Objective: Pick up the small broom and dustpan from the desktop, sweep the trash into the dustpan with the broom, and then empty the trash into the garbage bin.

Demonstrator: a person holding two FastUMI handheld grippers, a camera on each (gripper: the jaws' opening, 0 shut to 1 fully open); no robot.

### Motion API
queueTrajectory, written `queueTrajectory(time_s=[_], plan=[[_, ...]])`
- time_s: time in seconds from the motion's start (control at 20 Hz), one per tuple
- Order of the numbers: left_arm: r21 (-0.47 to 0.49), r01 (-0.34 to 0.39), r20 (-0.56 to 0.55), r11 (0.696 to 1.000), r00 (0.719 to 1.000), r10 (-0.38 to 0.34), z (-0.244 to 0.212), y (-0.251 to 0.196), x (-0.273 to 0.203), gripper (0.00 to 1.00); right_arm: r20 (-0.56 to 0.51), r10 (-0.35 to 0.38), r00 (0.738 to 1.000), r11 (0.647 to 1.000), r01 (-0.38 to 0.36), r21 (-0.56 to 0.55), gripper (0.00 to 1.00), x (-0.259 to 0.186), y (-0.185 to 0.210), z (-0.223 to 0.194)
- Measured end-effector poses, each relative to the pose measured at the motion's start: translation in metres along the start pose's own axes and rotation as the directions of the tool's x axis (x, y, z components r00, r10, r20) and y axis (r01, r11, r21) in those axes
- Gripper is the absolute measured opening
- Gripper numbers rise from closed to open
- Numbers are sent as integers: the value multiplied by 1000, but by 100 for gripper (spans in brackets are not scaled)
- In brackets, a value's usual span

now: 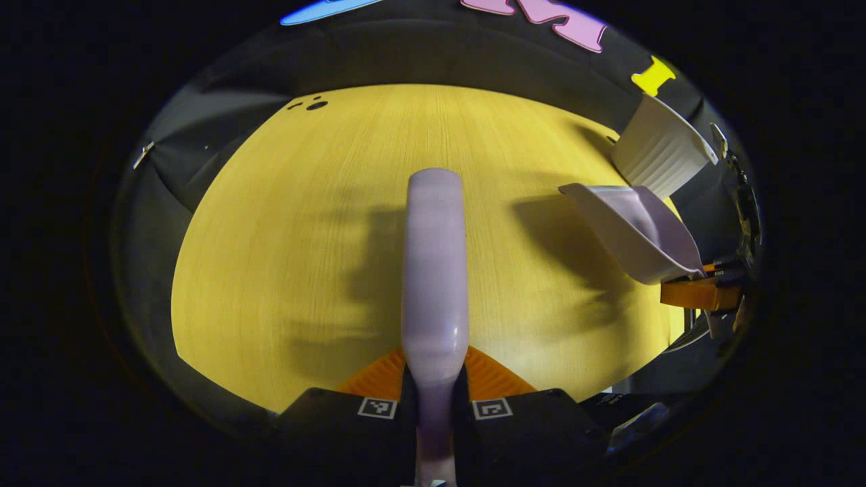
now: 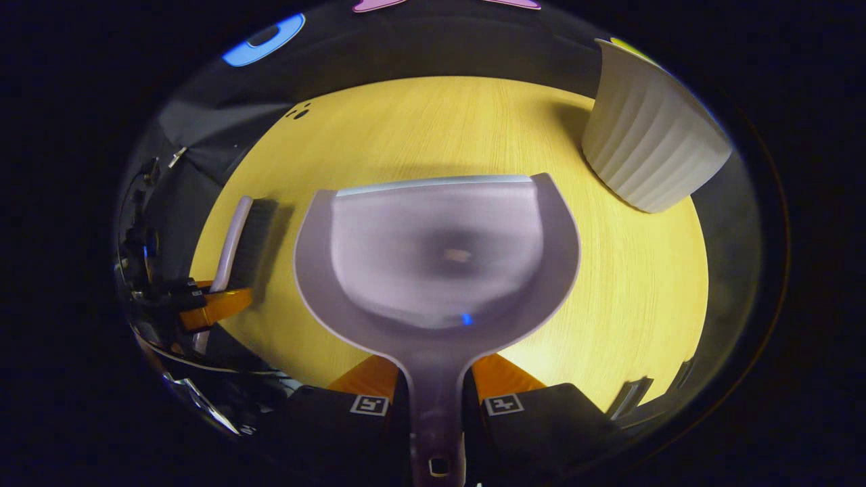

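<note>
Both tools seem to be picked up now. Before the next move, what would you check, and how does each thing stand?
1. Broom held in the left hand-held gripper: ok.
2. Dustpan held in the right hand-held gripper: ok.
3. Garbage bin upright on the desktop, beyond the dustpan to its right: ok.
4. Trash in the pan: small speck, blurred, cannot tell.
5. Dark specks at the desktop's far edge, whether trash: cannot tell.

Both cameras look forward and down along their own fingers, close above a yellow desktop (image 1: 284,270). Both views share the desktop and a ribbed white bin (image 2: 649,142) at right.
</note>
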State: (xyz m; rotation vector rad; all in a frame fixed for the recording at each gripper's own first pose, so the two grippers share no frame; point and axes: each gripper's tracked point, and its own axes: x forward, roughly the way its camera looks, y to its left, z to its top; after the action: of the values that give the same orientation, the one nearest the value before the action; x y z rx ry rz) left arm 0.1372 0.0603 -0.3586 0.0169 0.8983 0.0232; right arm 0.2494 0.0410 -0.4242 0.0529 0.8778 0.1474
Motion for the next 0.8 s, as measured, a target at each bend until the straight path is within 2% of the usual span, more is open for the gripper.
queueTrajectory(time_s=[0.15,0.3,0.45,0.5,0.65,0.7,0.75,0.8], plan=[[7,0,-38,1000,999,0,8,2,15,26,-34,-20,999,1000,20,-1,37,19,-6,0],[68,-40,-72,997,996,45,13,-5,19,27,-68,-47,997,999,46,-17,37,27,-12,0],[120,-72,-94,990,992,83,14,-11,22,29,-73,-38,997,999,36,-19,37,27,-8,0],[123,-76,-87,990,992,87,16,-12,22,29,-90,-29,996,1000,28,-12,34,28,-8,-3],[72,-62,-95,995,993,69,16,-17,24,33,-92,3,996,1000,-2,10,46,32,-6,1],[44,-38,-87,998,995,41,17,-23,22,35,-95,25,995,1000,-23,17,62,33,-3,1],[22,-21,-79,1000,997,22,17,-28,21,51,-88,33,996,999,-32,21,70,32,-2,2],[9,-20,-69,1000,997,20,19,-28,17,67,-76,34,997,999,-32,25,85,27,-3,6]])
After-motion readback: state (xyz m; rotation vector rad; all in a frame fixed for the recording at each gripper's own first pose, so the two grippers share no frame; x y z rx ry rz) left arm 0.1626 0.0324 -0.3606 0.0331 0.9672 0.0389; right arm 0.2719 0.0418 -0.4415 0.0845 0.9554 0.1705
